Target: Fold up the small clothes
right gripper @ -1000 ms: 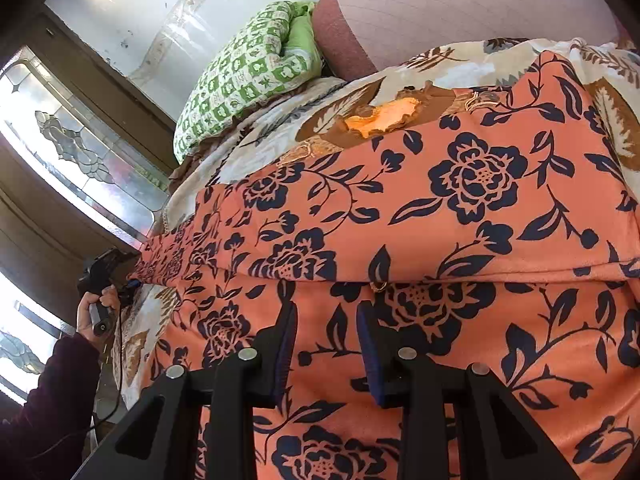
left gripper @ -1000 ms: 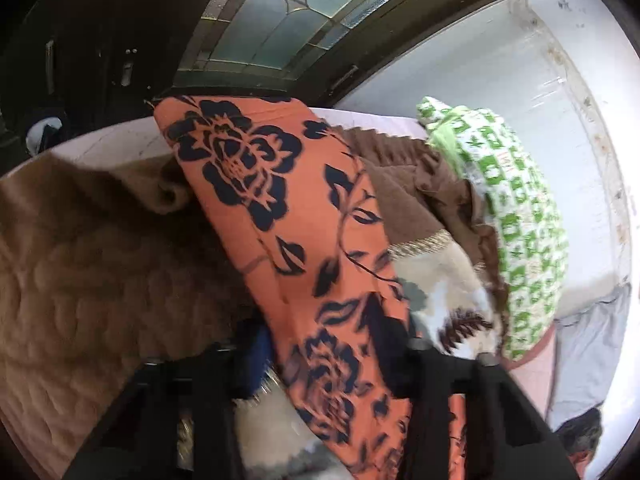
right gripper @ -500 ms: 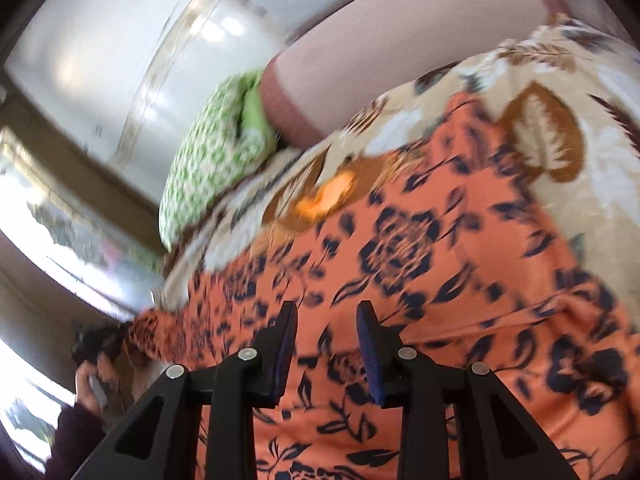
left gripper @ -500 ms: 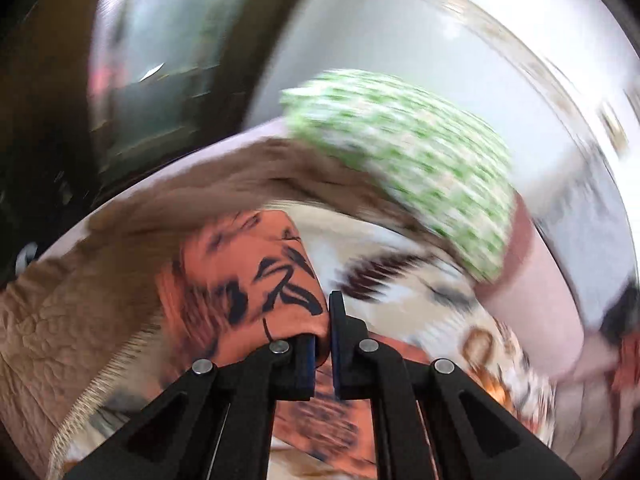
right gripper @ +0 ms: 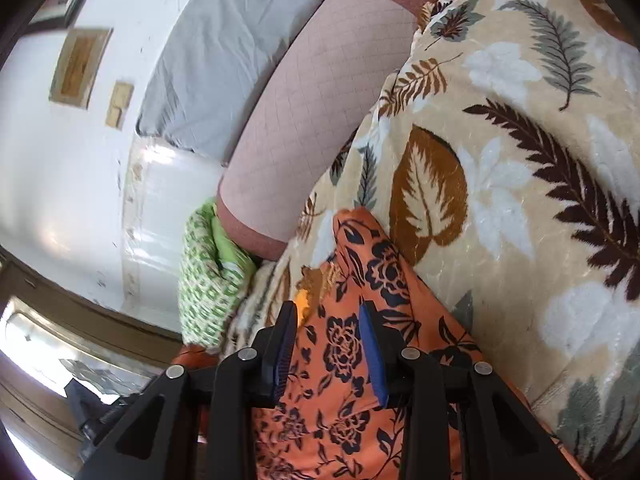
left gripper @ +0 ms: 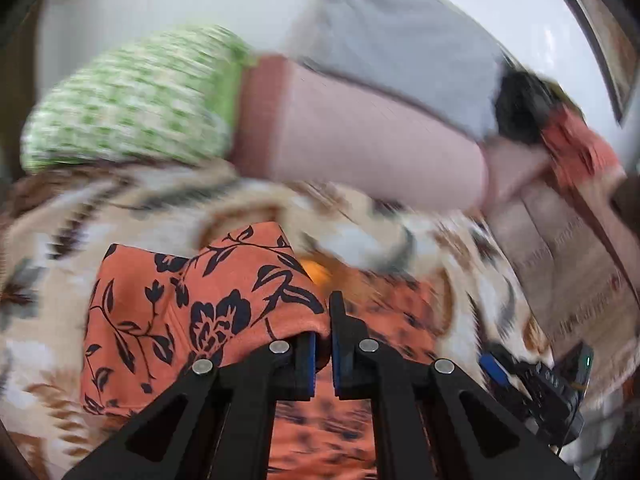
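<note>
Left gripper [left gripper: 322, 344] clamped on a fold of orange floral garment [left gripper: 200, 300]. Right gripper [right gripper: 328, 344] part open, astride the cloth, grip not discernible. Garment lengthwise along the leaf-print blanket [right gripper: 520, 140], tapering toward pink bolster [right gripper: 320, 120].

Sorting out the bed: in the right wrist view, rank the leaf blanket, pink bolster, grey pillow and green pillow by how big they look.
1. leaf blanket
2. pink bolster
3. grey pillow, close to the bolster, so unsure
4. green pillow

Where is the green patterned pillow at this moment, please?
In the left wrist view the green patterned pillow lies upper left, against the pink bolster, above the leaf-print blanket.
</note>
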`<act>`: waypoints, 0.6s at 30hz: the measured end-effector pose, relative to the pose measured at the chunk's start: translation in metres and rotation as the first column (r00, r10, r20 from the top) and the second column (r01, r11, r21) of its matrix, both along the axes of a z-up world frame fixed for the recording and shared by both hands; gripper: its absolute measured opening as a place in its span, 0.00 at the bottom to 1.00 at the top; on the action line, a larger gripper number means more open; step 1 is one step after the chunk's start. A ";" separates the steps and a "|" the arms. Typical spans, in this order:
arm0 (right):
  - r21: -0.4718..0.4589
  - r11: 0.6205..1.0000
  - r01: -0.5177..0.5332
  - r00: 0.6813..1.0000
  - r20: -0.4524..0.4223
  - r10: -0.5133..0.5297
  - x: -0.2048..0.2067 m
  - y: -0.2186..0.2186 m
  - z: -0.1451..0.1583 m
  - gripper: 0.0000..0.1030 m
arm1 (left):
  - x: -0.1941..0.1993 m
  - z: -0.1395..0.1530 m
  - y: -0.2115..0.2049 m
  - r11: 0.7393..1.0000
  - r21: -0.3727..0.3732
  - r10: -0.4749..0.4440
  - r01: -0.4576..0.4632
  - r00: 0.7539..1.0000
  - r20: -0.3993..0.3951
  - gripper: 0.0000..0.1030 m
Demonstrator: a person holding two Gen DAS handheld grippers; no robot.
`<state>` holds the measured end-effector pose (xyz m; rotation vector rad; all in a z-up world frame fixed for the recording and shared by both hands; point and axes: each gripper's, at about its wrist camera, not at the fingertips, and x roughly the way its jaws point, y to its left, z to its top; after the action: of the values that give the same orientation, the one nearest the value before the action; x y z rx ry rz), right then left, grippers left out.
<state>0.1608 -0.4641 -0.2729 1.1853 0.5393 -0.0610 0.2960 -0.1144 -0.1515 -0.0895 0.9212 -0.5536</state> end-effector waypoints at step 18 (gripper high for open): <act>-0.049 0.994 -0.100 0.995 0.007 0.101 0.004 0.015 0.009 0.73 | -0.023 0.007 0.027 0.977 -0.199 -0.076 0.075 0.997 0.005 0.87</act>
<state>0.1650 -0.4492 -0.2636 1.1094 0.5856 0.0174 0.2734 -0.0872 -0.1447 -0.2365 0.8723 -0.7158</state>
